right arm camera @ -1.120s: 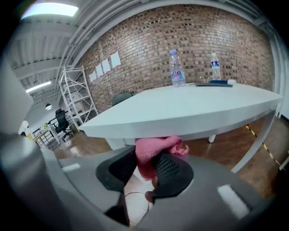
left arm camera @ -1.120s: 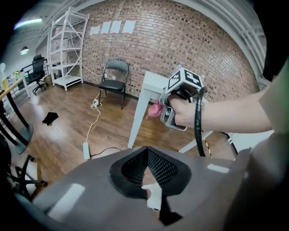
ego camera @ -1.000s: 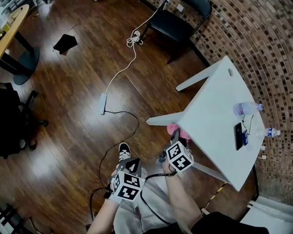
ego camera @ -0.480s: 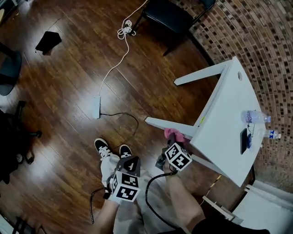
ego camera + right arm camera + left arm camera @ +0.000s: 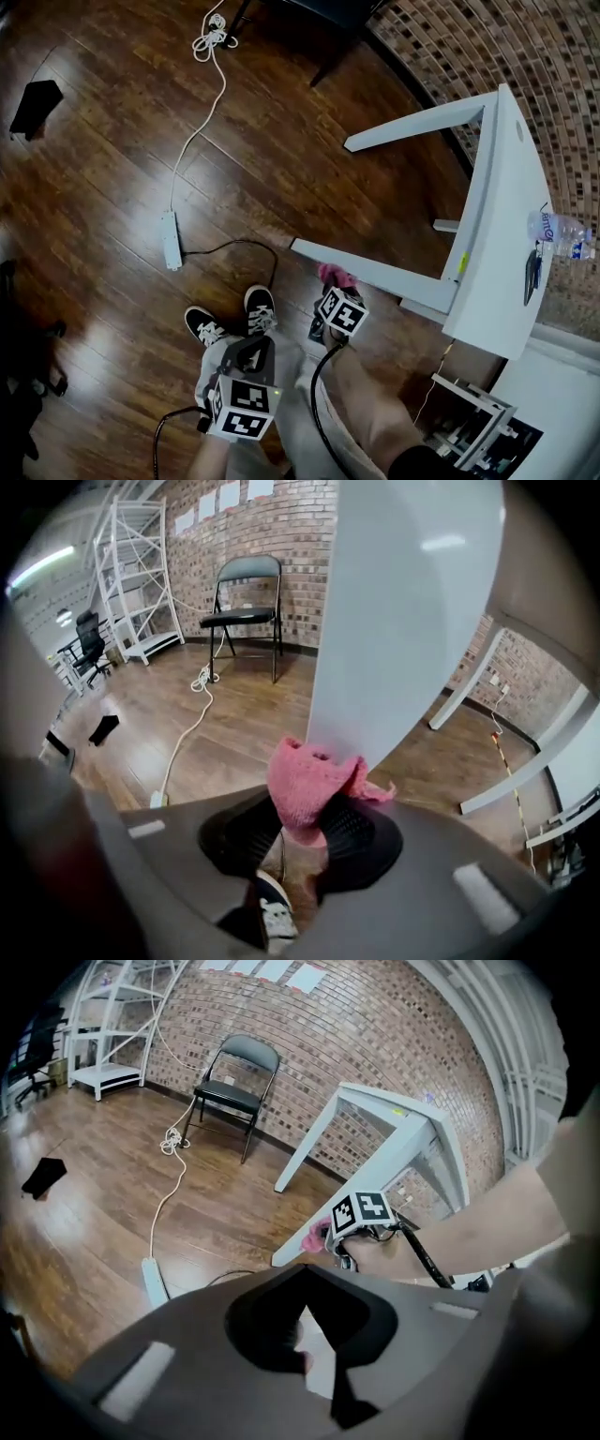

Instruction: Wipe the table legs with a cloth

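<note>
The white table (image 5: 497, 234) stands at the right, its near leg (image 5: 394, 272) slanting down to the floor. My right gripper (image 5: 328, 283) is shut on a pink cloth (image 5: 335, 275) that presses against this leg's lower part. In the right gripper view the cloth (image 5: 309, 785) bunches between the jaws of the right gripper (image 5: 305, 810), against the white leg (image 5: 403, 611). My left gripper (image 5: 255, 349) hangs over the person's lap, shut and holding nothing. The left gripper (image 5: 302, 1274) looks toward the cloth (image 5: 314, 1235) and the leg (image 5: 319, 1232).
A power strip (image 5: 171, 240) and cables lie on the wood floor to the left. A folding chair (image 5: 230, 1082) stands by the brick wall. A bottle (image 5: 553, 227) and a phone (image 5: 532, 272) rest on the tabletop. The person's shoes (image 5: 259, 307) are beside the leg's foot.
The right gripper has slid the pink cloth down the near leg toward its foot. The head view has swung lower and nearer; the left gripper stays over the lap.
</note>
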{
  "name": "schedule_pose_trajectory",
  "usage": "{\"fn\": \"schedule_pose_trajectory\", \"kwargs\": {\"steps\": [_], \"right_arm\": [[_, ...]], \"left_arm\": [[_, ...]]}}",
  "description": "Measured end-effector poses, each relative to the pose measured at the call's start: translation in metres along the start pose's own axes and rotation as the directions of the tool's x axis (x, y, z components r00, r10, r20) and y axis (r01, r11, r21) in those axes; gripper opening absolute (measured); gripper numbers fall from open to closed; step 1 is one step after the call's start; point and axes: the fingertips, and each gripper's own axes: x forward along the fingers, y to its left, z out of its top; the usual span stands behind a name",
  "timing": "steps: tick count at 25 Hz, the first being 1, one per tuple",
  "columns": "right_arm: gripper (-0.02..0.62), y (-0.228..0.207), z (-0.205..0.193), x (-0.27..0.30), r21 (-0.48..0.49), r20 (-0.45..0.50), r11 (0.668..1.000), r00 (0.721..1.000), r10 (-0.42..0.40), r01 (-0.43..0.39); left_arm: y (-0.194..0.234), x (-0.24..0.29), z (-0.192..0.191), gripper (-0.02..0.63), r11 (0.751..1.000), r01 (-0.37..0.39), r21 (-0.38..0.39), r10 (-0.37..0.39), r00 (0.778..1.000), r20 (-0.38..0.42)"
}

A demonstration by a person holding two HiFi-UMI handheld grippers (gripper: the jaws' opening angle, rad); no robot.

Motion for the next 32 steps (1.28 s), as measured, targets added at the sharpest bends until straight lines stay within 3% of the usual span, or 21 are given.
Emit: {"fn": "schedule_pose_trajectory", "kwargs": {"steps": [8, 11, 14, 17, 20, 23, 24, 28, 32], "right_arm": [[0.107, 0.006, -0.074, 0.14, -0.005, -0.074, 1.0, 0.997, -0.006, 0.005], [0.109, 0.008, -0.101, 0.186, 0.068, -0.102, 0.997, 0.994, -0.038, 0.046], [0.109, 0.011, -0.124, 0.23, 0.206, -0.123, 0.975, 0.99, -0.065, 0.09], [0.106, 0.035, -0.135, 0.261, 0.39, -0.136, 0.918, 0.99, -0.021, 0.073], [0.104, 0.061, -0.12, 0.278, 0.535, -0.103, 0.844, 0.994, 0.021, 0.037], [0.104, 0.042, -0.106, 0.279, 0.681, -0.122, 0.715, 0.987, -0.101, 0.157], [0.103, 0.037, -0.101, 0.274, 0.699, -0.135, 0.689, 0.982, -0.134, 0.19], [0.101, 0.032, -0.067, 0.225, 0.695, -0.137, 0.678, 0.97, -0.201, 0.239], [0.103, 0.021, -0.028, 0.147, 0.732, -0.154, 0.626, 0.96, -0.234, 0.27]], "left_arm": [[0.114, 0.066, 0.017, 0.0, 0.998, -0.019, 0.055, 0.017, 1.0, 0.025], [0.157, 0.087, 0.034, 0.0, 0.998, -0.038, 0.055, 0.035, 0.998, 0.046], [0.189, 0.109, 0.038, 0.0, 0.997, -0.052, 0.049, 0.049, 0.997, 0.053], [0.207, 0.131, 0.027, 0.0, 0.997, -0.052, 0.061, 0.05, 0.998, 0.028], [0.212, 0.148, 0.016, 0.0, 0.996, -0.043, 0.072, 0.042, 0.999, 0.003], [0.208, 0.155, 0.023, 0.0, 0.996, -0.023, 0.086, 0.024, 1.0, -0.01], [0.205, 0.154, 0.029, 0.0, 0.996, -0.018, 0.089, 0.019, 1.0, -0.013], [0.191, 0.131, 0.065, 0.0, 0.996, 0.002, 0.086, 0.0, 1.0, -0.023], [0.152, 0.09, 0.134, 0.0, 0.991, 0.064, 0.118, -0.06, 0.997, -0.043]]}}
